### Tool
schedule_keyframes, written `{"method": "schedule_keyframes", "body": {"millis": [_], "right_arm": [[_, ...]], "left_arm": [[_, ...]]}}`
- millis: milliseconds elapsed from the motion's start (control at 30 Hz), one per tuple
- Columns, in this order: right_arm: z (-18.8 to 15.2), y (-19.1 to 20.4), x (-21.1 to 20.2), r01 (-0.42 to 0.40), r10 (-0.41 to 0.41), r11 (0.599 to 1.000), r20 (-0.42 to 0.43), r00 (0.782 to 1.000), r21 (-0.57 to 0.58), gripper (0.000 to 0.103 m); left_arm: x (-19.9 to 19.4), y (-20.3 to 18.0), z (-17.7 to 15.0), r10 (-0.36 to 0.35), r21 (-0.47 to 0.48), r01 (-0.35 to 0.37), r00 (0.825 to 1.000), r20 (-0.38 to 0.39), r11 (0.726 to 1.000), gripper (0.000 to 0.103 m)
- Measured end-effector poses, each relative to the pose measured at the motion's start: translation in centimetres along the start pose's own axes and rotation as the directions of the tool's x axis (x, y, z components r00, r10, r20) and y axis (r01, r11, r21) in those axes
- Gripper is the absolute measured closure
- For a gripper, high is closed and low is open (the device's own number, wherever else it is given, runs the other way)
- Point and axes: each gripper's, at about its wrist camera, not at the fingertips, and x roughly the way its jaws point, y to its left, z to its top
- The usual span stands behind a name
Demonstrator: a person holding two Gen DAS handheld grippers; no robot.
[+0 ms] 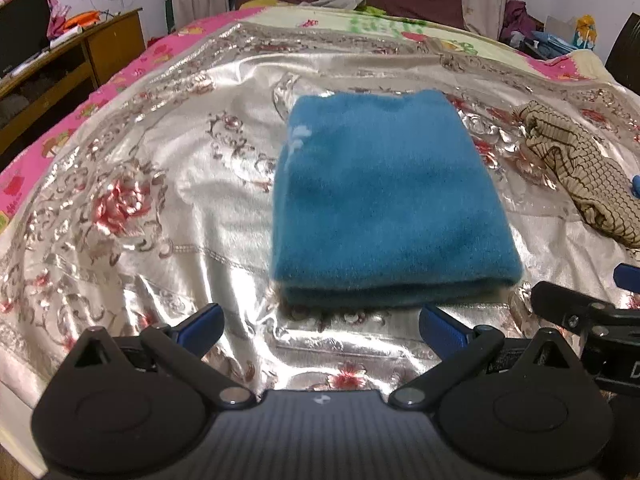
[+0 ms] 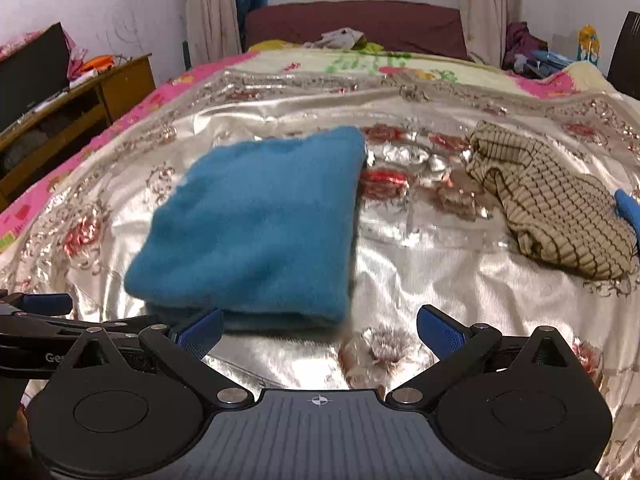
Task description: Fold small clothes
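Note:
A blue fleece garment [image 1: 384, 200] lies folded into a neat rectangle on the shiny silver floral bedspread [image 1: 160, 184]. It also shows in the right wrist view [image 2: 260, 224], left of centre. A crumpled beige garment with dark grid lines [image 1: 580, 176] lies to its right, also seen in the right wrist view [image 2: 552, 208]. My left gripper [image 1: 322, 322] is open and empty, just short of the blue fold's near edge. My right gripper [image 2: 320, 326] is open and empty, near the blue garment's front right corner. Each gripper shows at the edge of the other's view.
A wooden desk [image 1: 68, 60] with a dark monitor stands left of the bed. A maroon headboard [image 2: 360, 24] and curtains are at the far end. Loose clothes lie near the pillows [image 2: 340, 38]. Clutter sits at the far right [image 2: 560, 52].

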Motion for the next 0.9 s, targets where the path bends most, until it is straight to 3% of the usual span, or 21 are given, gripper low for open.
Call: {"method": "schedule_keyframes", "body": {"millis": [900], "right_arm": [[-1.1, 0.0, 1.9, 0.054, -0.056, 0.998, -0.113, 0.992, -0.021, 0.0]], "left_arm": [[1.4, -0.1, -1.3, 0.017, 0.011, -0.016, 0.998, -0.063, 1.0, 0.0]]}}
